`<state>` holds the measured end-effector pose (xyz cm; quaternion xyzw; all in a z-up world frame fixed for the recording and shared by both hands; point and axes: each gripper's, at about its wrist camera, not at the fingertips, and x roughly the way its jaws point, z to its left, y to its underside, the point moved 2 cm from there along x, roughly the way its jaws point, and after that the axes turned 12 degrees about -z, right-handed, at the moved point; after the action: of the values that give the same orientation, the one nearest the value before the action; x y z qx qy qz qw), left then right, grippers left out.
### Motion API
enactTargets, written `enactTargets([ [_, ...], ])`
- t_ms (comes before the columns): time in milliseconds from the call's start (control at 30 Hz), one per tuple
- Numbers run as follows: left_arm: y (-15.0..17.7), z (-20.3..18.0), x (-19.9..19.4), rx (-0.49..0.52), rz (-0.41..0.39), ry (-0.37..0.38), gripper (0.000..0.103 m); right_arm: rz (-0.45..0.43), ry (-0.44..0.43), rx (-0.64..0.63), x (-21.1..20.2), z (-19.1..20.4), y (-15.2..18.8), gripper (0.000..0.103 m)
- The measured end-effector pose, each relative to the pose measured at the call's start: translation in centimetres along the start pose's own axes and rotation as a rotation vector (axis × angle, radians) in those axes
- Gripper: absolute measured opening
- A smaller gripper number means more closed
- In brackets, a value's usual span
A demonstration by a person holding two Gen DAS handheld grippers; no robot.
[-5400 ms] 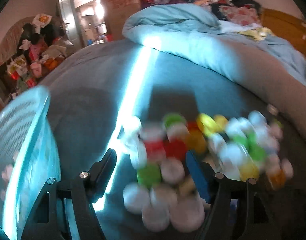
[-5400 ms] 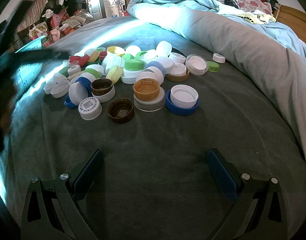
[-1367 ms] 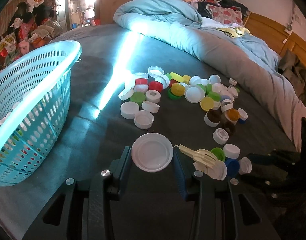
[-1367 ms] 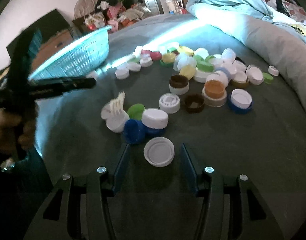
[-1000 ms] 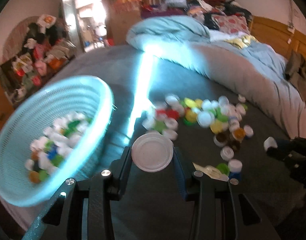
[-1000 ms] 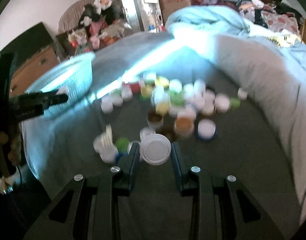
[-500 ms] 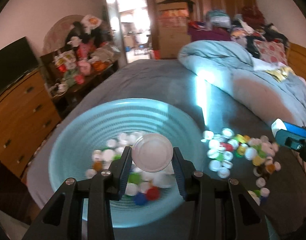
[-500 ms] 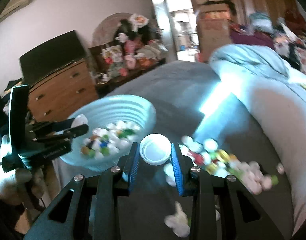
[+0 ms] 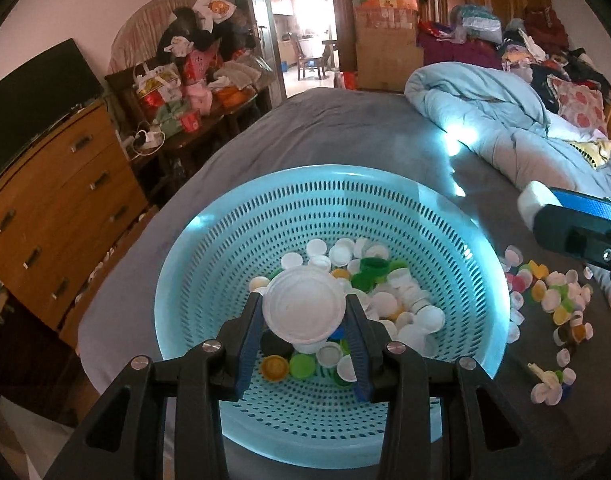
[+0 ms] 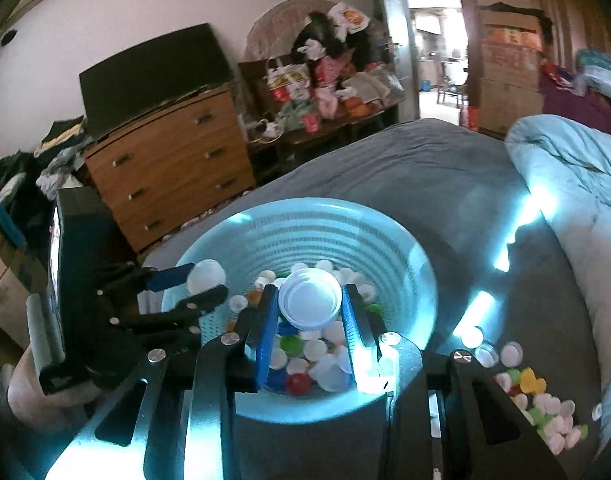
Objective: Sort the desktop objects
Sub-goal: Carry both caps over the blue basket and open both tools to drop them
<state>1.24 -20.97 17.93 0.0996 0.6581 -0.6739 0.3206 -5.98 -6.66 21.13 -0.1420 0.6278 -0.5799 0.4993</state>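
Both grippers hang over the basket (image 9: 457,216) — left gripper (image 9: 304,312) clamps a big lid (image 9: 304,309), right gripper (image 10: 308,300) a small lid (image 10: 309,297); loose caps (image 9: 553,300) lie at three o'clock.

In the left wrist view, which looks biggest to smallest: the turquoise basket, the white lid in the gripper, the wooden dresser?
1. Turquoise basket.
2. Wooden dresser, though it stands farther off, so this ranking is unsure.
3. White lid, enlarged by nearness to the camera.
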Motion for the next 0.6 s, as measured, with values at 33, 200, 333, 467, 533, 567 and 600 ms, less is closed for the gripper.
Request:
enactTargets([
  [33, 0.0, 0.1, 0.1, -0.001, 0.000, 0.002, 0.043, 0.005, -0.004, -0.003, 0.3, 0.2, 0.1, 0.028],
  [200, 0.1, 0.6, 0.7, -0.008, -0.002, 0.005, 0.043, 0.016, -0.006, -0.009, 1.0, 0.7, 0.2, 0.028],
  [333, 0.0, 0.8, 1.0, -0.012, -0.003, 0.006, 0.043, 0.022, -0.002, -0.003, 1.1, 0.5, 0.2, 0.028],
  [467, -0.1, 0.8, 1.1, -0.013, -0.003, 0.006, 0.043, 0.025, -0.003, -0.006, 1.0, 0.4, 0.1, 0.028],
  [533, -0.1, 0.8, 1.1, -0.011, -0.002, 0.006, 0.043, 0.026, -0.004, -0.005, 1.1, 0.4, 0.1, 0.028],
  [567, 0.0, 0.7, 1.2, -0.011, -0.001, 0.006, 0.043, 0.025, -0.005, -0.005, 1.1, 0.4, 0.1, 0.028],
  [600, 0.0, 0.7, 1.3, -0.009, -0.001, 0.006, 0.043, 0.025, -0.006, -0.005, 1.1, 0.4, 0.1, 0.028],
])
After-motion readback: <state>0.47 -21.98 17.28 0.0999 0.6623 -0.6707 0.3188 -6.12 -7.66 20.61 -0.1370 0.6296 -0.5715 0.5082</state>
